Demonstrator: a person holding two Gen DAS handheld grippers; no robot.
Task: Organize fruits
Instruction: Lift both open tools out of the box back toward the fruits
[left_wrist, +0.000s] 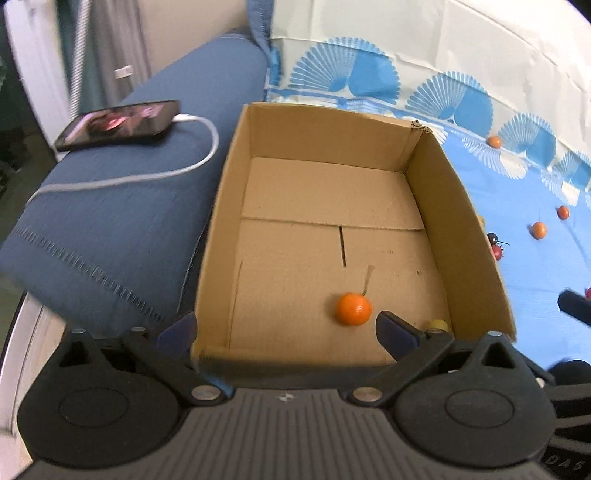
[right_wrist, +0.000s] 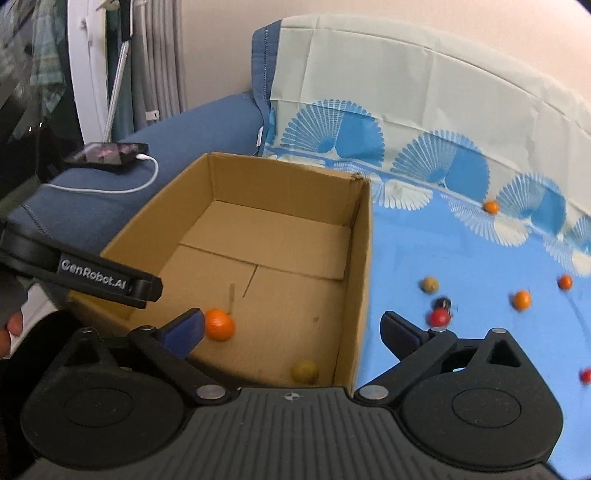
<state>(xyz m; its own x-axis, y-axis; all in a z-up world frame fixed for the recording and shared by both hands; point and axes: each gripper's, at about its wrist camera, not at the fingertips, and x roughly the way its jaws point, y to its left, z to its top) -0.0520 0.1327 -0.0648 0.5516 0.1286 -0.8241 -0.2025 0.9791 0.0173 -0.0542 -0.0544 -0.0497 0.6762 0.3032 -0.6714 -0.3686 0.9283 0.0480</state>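
Both grippers, left (left_wrist: 286, 328) and right (right_wrist: 293, 328), stand wide and empty above the box (left_wrist: 476, 236). 2 fruits, orange (left_wrist: 353, 308) and yellow (right_wrist: 305, 371), lie inside; others wait on the cloth (right_wrist: 480, 332).

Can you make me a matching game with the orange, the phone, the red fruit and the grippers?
Things:
1. orange
2. phone
3. red fruit
4. left gripper and right gripper

Places or states:
A. on the blue cloth, outside the box
B. wide open, holding nothing
C. on the box floor
D. on the sofa arm, plugged into a white cable

Pairs: 1-C, 2-D, 3-A, 4-B
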